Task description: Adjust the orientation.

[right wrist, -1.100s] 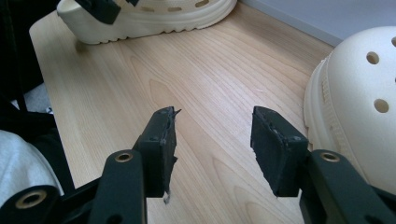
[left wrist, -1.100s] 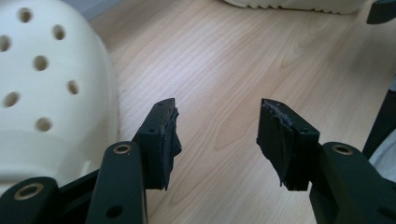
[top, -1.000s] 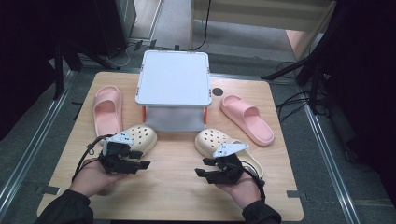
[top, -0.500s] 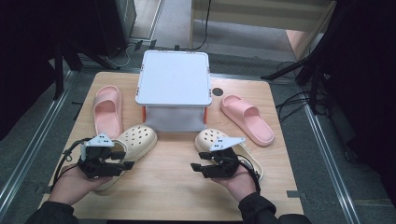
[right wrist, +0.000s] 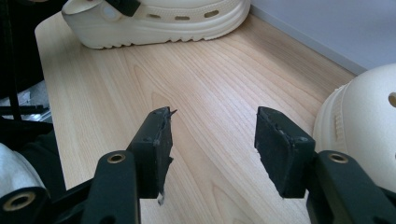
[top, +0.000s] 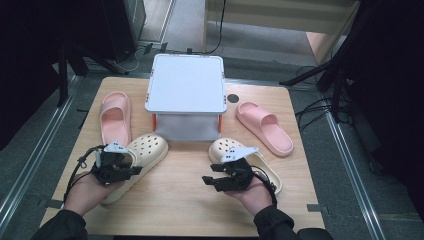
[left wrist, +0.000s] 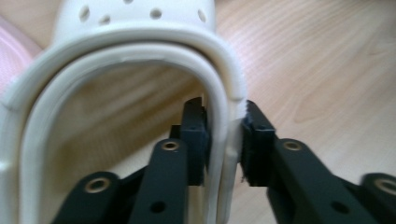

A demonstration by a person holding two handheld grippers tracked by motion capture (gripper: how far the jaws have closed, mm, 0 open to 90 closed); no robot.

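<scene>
Two cream clogs lie on the wooden table (top: 175, 205). My left gripper (top: 131, 170) is at the heel end of the left clog (top: 145, 150). Its jaws have just been closing, and in the left gripper view the left gripper (left wrist: 224, 135) is shut on the side wall of that clog (left wrist: 140, 51), one pad inside and one outside. My right gripper (top: 207, 181) hovers open over bare wood, just left of the right clog (top: 225, 147). In the right gripper view the right gripper (right wrist: 212, 140) has nothing between its pads, and the right clog (right wrist: 359, 121) sits beside it.
A white lidded box (top: 186, 90) stands at the table's middle back. One pink slipper (top: 115, 117) lies at the left, another pink slipper (top: 265, 127) at the right. The left clog (right wrist: 159, 18) lies across the top of the right gripper view.
My left gripper shifted left toward the heel of the left clog, and its jaws closed on the clog's side wall. The right gripper stayed where it was, open.
</scene>
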